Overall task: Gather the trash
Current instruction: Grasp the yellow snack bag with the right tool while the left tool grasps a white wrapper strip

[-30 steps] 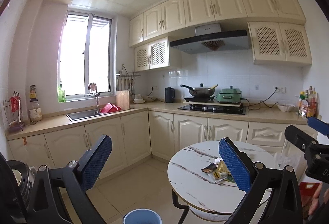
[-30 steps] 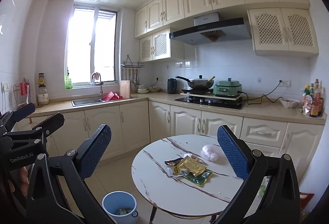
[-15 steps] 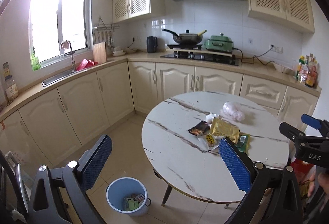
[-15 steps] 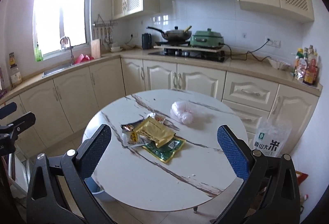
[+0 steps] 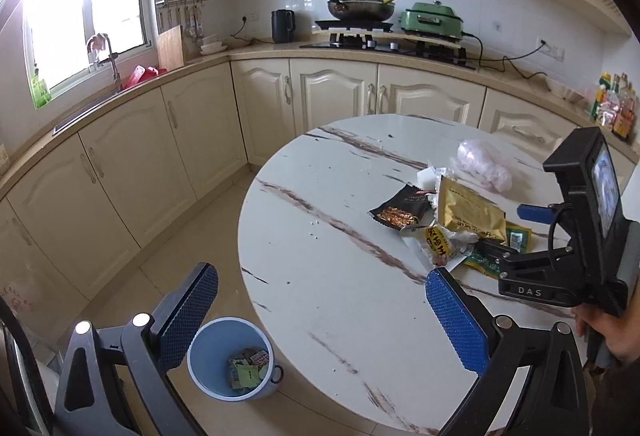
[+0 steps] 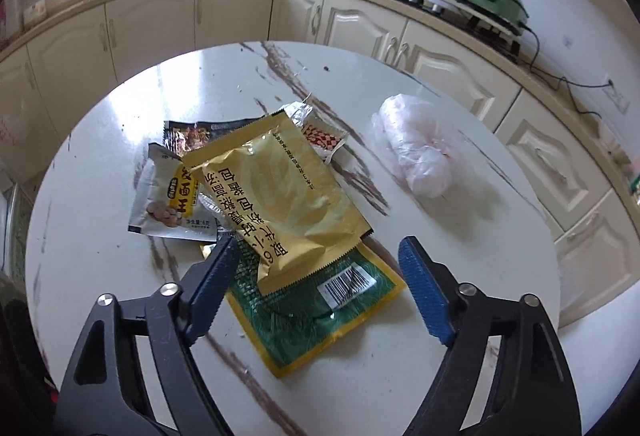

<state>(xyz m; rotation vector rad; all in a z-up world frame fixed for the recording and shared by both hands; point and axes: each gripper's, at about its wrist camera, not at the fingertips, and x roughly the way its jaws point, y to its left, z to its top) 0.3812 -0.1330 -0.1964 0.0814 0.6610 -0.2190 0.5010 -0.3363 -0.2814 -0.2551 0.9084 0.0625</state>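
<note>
Trash wrappers lie in a loose heap on the round white marble-patterned table (image 6: 400, 376), seen from the right wrist camera. At the heap's nine o'clock edge rests a small silver-and-yellow sachet (image 6: 170, 201), with a black snack wrapper (image 6: 196, 133) just above it at about eleven o'clock. A large gold foil packet (image 6: 280, 195) fills the middle, overlapping both of those. Under its six o'clock end lies a flat green packet with a yellow border and a barcode (image 6: 308, 312). A small red-and-white checked wrapper (image 6: 324, 139) peeks out at the gold packet's one o'clock corner. Well apart at three o'clock sits a crumpled clear plastic bag (image 6: 416, 151).

The right gripper (image 6: 316, 284) hangs over the green packet with its blue-padded jaws closing; the near ends of the green and gold packets lie between them, and the pads do not press on either.

From the left wrist camera, the left gripper (image 5: 320, 314) has its jaws spread wide with nothing between them, above the table's near edge. A round pale-blue plastic bin (image 5: 208, 360) stands on the tiled floor at seven o'clock from the table, some wrappers already inside. The heap lies at the table's three o'clock side, and a person's hand (image 5: 608, 332) holds the right tool's handle at the far right
</note>
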